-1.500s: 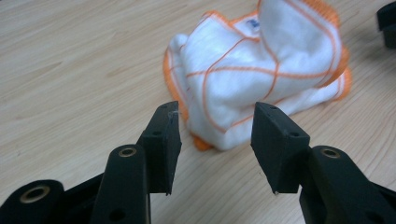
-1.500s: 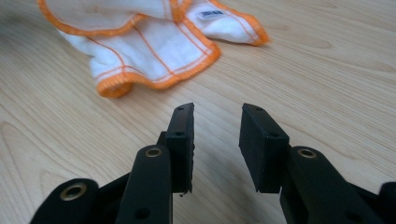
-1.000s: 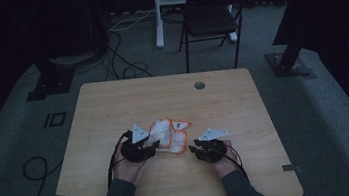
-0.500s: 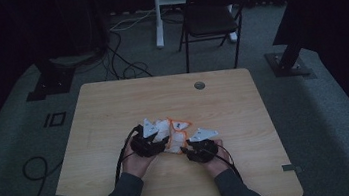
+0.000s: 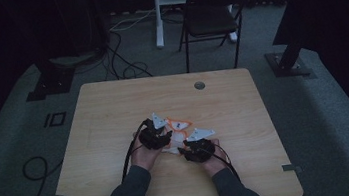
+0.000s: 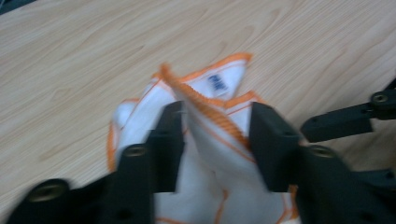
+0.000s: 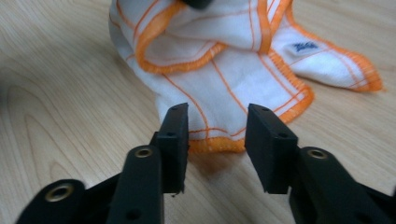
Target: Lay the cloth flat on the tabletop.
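One cloth (image 5: 176,130) on the bench (image 5: 113,110) — white with orange stitched edging and a small blue label, crumpled near the middle of the front half. You've got two grippers on it, one in each hand, and both forearms come in from the near edge in dark sleeves.

Your left gripper (image 6: 215,126) sits over the cloth's left part, angled inward toward the other hand. Its fingers (image 6: 170,135) have just been closing, and a raised fold of the cloth with its orange hem stands up between them. They are partly open; the fold brushes the right finger, but whether the pads truly press on it is hard to tell through the blur.

Your right gripper (image 7: 217,130) is low and close to the bench, pointing at the cloth's near hem from the front right. Its fingers (image 7: 175,135) stand about half open, with the orange-edged border just ahead of the tips — nothing pinched, bare wood showing under them.

In the high view the two hands (image 5: 148,149) sit close together, the cloth bunched between and just beyond them. One black folding chair (image 5: 213,17) stands past the far edge of the bench.
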